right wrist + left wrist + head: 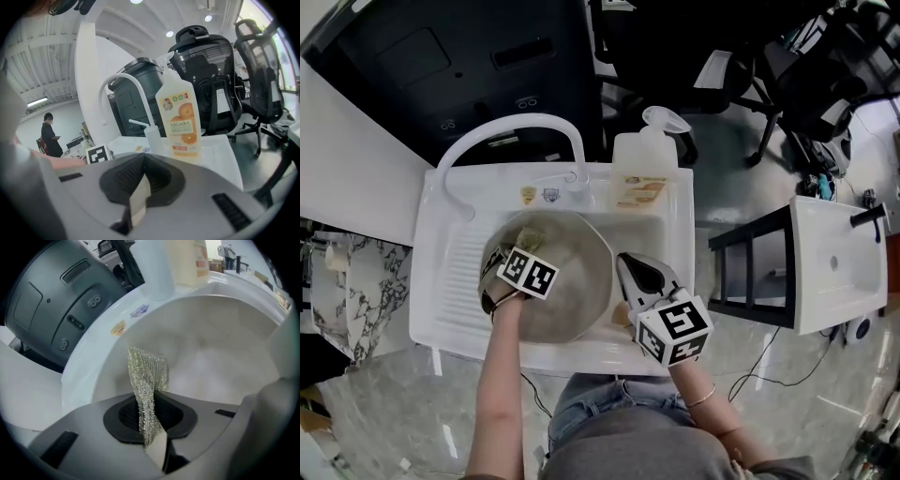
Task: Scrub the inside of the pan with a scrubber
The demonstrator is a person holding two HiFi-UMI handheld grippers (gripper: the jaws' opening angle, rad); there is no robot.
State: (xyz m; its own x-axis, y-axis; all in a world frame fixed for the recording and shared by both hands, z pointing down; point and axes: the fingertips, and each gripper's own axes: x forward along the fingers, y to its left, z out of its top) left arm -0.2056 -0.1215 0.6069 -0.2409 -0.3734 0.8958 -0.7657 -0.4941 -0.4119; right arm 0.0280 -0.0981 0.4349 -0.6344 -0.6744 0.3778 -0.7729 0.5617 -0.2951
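Note:
A round grey pan [572, 291] lies in the white sink [675, 234]. My left gripper [514, 255] is down inside the pan, under its marker cube, shut on a silvery-green mesh scrubber [147, 376]. The scrubber hangs from the closed jaws over the pan's pale inner wall [220, 357]; a bit of it shows by the far rim [528, 233]. My right gripper [625, 260] hovers over the sink's right side beside the pan, shut with nothing held [140, 185].
A curved white tap [516, 127] arches over the back of the sink. An orange-labelled soap bottle [180, 119] stands on the back right rim. A dark bin [459, 56] and office chairs [722, 56] stand behind. Another white sink unit [839, 262] is to the right.

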